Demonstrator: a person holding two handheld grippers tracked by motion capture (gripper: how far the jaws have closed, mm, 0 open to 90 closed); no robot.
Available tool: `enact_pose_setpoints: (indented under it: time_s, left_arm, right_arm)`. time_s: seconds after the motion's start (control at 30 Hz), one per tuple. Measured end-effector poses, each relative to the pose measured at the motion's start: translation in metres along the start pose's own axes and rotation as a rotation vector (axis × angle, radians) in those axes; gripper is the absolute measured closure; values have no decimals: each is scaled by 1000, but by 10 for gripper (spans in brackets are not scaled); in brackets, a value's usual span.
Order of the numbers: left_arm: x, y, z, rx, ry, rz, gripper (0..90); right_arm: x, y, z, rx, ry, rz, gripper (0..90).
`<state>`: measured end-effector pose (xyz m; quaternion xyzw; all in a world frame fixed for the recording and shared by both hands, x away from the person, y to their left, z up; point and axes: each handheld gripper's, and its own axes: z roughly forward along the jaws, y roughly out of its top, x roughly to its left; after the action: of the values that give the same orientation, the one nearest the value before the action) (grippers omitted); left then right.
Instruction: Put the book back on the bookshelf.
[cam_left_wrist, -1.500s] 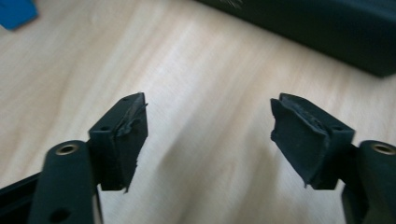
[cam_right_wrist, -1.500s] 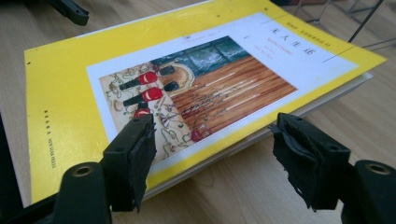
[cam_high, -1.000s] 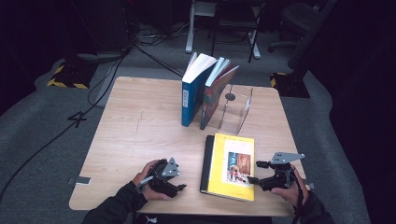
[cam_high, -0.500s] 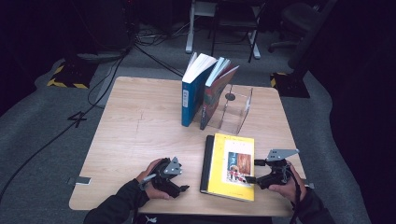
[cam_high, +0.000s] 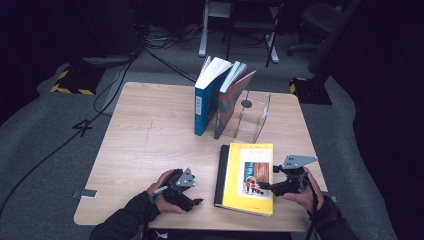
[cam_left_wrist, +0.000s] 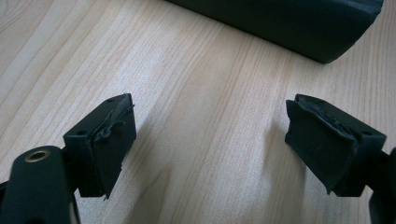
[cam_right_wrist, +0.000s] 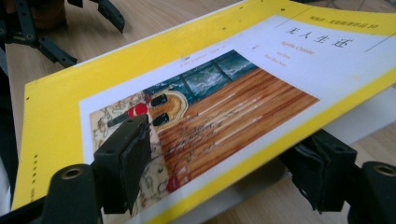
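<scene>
The yellow book (cam_high: 247, 177) lies flat near the front edge of the table (cam_high: 145, 135), between the two hands, its dark spine on the left and its long axis running from the person toward the far side, title end farthest from the person. From the high view, the right gripper (cam_high: 265, 186) sits at the book's right edge, its tips over the cover. The right gripper view tells more: one jaw lies above the picture on the cover, the other sits below the cover's yellow edge, so the lifted cover runs between them with a wide gap; they are not closed on it, and white pages show underneath. The left gripper (cam_high: 196, 201) rests on the wood just beside the spine; the left gripper view has its jaws spread wide over bare table (cam_left_wrist: 196, 116), nothing between them, with the book's dark spine corner (cam_left_wrist: 299, 23) ahead. Farther back, two books (cam_high: 220, 97) stand upright beside a clear bookend (cam_high: 252, 120).
</scene>
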<state>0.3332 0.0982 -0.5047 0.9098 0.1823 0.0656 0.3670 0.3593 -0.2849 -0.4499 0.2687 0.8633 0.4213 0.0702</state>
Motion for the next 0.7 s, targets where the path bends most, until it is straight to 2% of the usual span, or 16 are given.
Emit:
enact_pose_setpoints:
  time_s: [0.13,0.23,0.33,0.5,0.63,0.7]
  left_arm:
    - [0,0,0,0,0,1,158]
    - [0,0,0,1,-1,2,158]
    - [1,0,0,1,-7,6,158]
    - [3,1,1,2,-10,12,157]
    - [4,3,2,6,-5,6,160]
    - [6,6,3,22,15,-13,159]
  right_arm:
    - [-6,9,9,-12,13,15,326]
    - [-10,15,18,-11,45,33,434]
    - [-17,18,23,1,123,67,571]
    - [-20,19,23,-17,135,69,659]
    - [-16,22,21,-35,111,40,691]
    - [-11,24,20,-52,99,17,712]
